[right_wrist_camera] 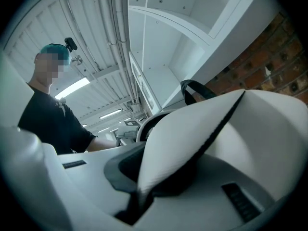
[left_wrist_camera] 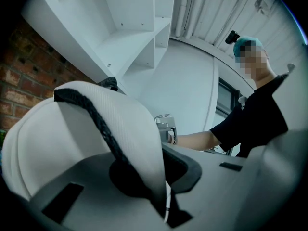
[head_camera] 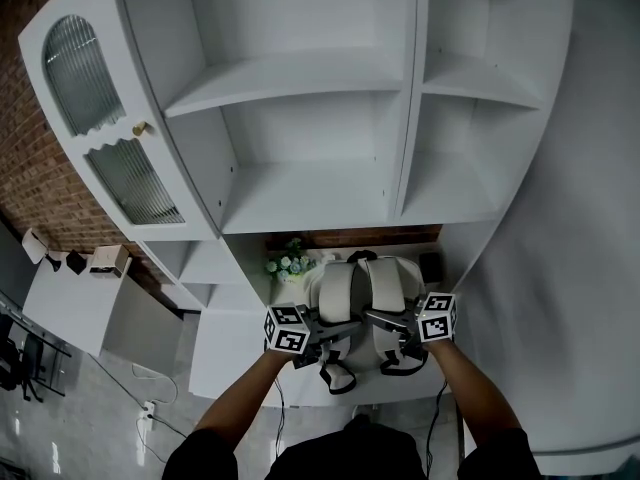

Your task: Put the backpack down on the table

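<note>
- The left gripper [head_camera: 340, 330] is clamped on 1 white shoulder strap [head_camera: 335, 293] of the backpack [head_camera: 362, 280]. In the left gripper view its jaws [left_wrist_camera: 159, 177] are nearly together, with the padded strap [left_wrist_camera: 130, 129] pinched between them.
- A line of black webbing [left_wrist_camera: 96, 121] runs down that strap into the grip.
- The right gripper [head_camera: 380, 318] is closed the same way on the other shoulder strap [head_camera: 385, 288]. In the right gripper view the white strap [right_wrist_camera: 192, 143], edged in black, is squeezed flat between the 2 jaws [right_wrist_camera: 139, 182].
- The backpack – white, straps facing up toward the head camera – sits between the 2 grippers, over the white table [head_camera: 225, 358] at the foot of the shelf unit [head_camera: 300, 78].
- No view shows whether its underside touches the table top.
- 2 dark strap loops [head_camera: 338, 376] hang from the near end of the pack, just below the grippers (1 under each).
- A small bunch of flowers [head_camera: 288, 263] stands just beside the backpack, on the side of the left gripper.
- The shelves above are bare, and a door with ribbed glass [head_camera: 100, 118] stands open at the unit's left edge, against a brick wall [head_camera: 40, 178].
- Both forearms reach in from the bottom of the head view, with the marker cubes well apart – the pack fills the gap between them.
</note>
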A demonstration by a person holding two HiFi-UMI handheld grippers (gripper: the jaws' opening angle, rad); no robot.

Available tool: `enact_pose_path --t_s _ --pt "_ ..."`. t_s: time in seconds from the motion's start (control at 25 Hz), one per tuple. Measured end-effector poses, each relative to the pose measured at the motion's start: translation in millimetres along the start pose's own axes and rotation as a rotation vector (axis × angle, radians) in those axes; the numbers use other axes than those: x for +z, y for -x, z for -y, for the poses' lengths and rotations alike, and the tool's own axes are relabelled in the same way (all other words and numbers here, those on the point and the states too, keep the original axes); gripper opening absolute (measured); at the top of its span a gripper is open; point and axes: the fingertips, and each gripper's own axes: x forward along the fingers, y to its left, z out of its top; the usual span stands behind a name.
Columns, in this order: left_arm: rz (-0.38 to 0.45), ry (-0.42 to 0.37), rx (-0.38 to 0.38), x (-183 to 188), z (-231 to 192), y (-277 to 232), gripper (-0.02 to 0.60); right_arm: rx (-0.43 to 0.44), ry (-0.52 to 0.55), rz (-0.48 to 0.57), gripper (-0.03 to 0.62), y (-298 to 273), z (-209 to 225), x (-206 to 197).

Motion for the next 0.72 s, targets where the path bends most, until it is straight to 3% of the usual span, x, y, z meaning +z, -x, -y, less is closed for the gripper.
enact_pose_path --t_s 0.36,0.72 --pt "0.028 -0.008 0.012 -15 -14 -9 0.041 0.02 -0.037 -0.017 0.031 -1 15 -12" --pt "0.031 0.045 0.05 -34 -36 -15 0.04 0.038 -0.084 -0.038 0.031 -2 33 -26"
